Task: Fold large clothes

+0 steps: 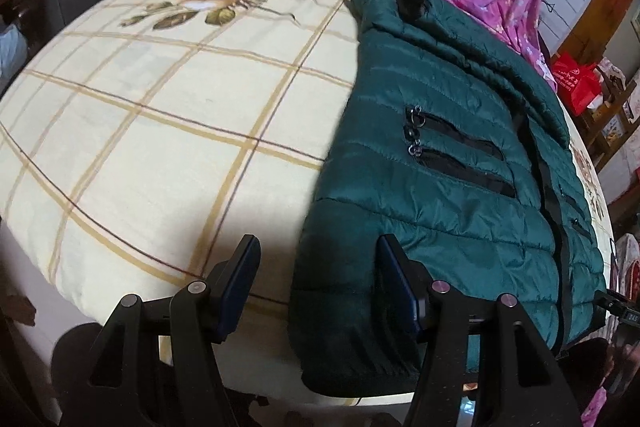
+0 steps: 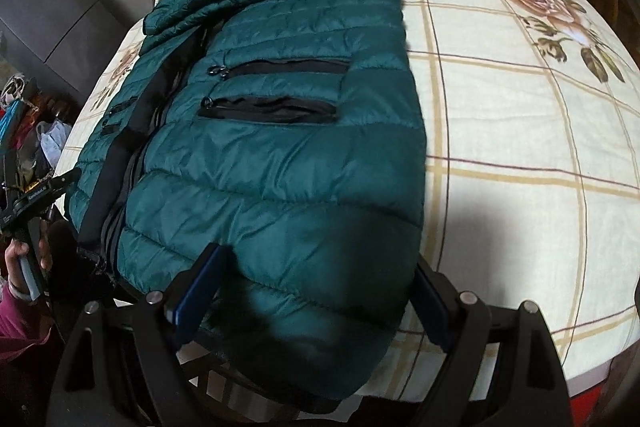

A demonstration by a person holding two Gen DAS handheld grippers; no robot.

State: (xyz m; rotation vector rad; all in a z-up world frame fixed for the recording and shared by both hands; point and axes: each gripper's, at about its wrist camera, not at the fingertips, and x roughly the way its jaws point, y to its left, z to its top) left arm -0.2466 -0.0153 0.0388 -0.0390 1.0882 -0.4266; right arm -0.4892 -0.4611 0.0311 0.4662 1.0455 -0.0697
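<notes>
Green quilted jacket (image 2: 280, 155) lying partly folded on a checked bedspread (image 1: 160, 131), hem at the near edge.
Left gripper (image 1: 316, 287) wide apart at the jacket's hem corner, gripping nothing; right gripper (image 2: 320, 291) likewise spread, its fingers straddling the hem, not closed on it.

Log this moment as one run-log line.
jacket: flat on bed | left hand-held gripper: open, empty | right hand-held gripper: open over hem
</notes>
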